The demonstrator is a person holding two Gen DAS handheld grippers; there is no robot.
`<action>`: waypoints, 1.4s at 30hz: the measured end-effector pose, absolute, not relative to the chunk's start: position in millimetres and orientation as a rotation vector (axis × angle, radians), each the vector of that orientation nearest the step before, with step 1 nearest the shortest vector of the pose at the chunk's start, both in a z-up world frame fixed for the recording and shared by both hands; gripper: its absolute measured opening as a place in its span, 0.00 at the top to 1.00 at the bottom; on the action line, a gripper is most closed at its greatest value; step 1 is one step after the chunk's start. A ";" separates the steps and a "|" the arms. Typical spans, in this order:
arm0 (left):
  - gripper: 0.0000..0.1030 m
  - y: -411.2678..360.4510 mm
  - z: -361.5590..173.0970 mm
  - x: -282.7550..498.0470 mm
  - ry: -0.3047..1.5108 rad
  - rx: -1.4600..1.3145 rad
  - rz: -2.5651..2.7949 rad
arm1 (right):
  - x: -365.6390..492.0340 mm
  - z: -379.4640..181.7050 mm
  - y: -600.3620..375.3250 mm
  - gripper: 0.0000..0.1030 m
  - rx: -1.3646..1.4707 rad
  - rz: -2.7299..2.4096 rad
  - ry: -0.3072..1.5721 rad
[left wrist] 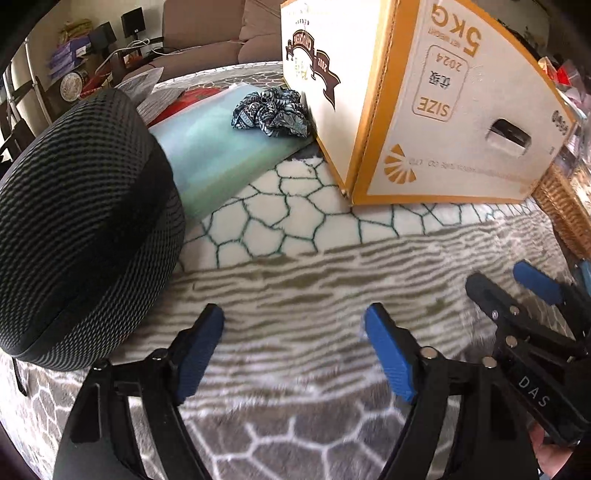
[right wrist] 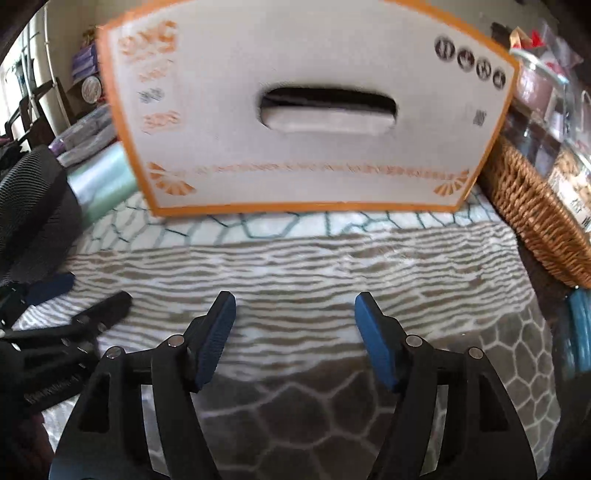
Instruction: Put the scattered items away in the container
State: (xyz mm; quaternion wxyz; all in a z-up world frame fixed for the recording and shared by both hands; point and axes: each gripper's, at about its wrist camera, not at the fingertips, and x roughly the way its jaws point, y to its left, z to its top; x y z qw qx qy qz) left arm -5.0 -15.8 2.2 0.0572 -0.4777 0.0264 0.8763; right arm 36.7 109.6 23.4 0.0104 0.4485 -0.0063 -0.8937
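A white cardboard box (left wrist: pixel 424 110) with orange edges stands on the patterned blanket (left wrist: pixel 295 258); the right wrist view shows its end with a hand slot (right wrist: pixel 325 110). A black mesh case (left wrist: pixel 81 221) lies at the left. Beside the box, a blue patterned scrunchie (left wrist: pixel 271 112) rests on a pale green pad (left wrist: pixel 214 147). My left gripper (left wrist: pixel 292 317) hovers open over bare blanket, just right of the case, with nothing between its fingers. My right gripper (right wrist: pixel 295 310) is open and empty too, facing the box end. Each gripper shows at the edge of the other's view.
A wicker basket (right wrist: pixel 535 221) with jars and packets stands right of the box. A blue round object (right wrist: pixel 578 332) lies at the blanket's right edge. A brown sofa (left wrist: pixel 221 33) and cluttered shelves are behind. Papers and a red item lie behind the green pad.
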 end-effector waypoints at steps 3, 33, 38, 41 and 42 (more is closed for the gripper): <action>0.11 -27.3 -1.0 -11.9 0.080 -1.440 2.680 | 34.6 25.6 118.2 0.24 1.376 -2.774 -0.083; 0.00 -43.4 -3.7 -2.6 0.008 -1.422 2.790 | 14.3 15.3 136.6 0.00 1.468 -2.765 0.012; 0.00 -43.5 -3.7 -2.2 0.008 -1.422 2.790 | 12.1 14.6 137.3 0.00 1.468 -2.766 0.017; 0.00 -43.4 -3.6 -2.2 0.008 -1.422 2.791 | 10.7 14.2 138.3 0.00 1.468 -2.766 0.017; 0.00 -43.5 -3.6 -2.1 0.008 -1.422 2.790 | 10.9 14.3 138.0 0.00 1.468 -2.767 0.017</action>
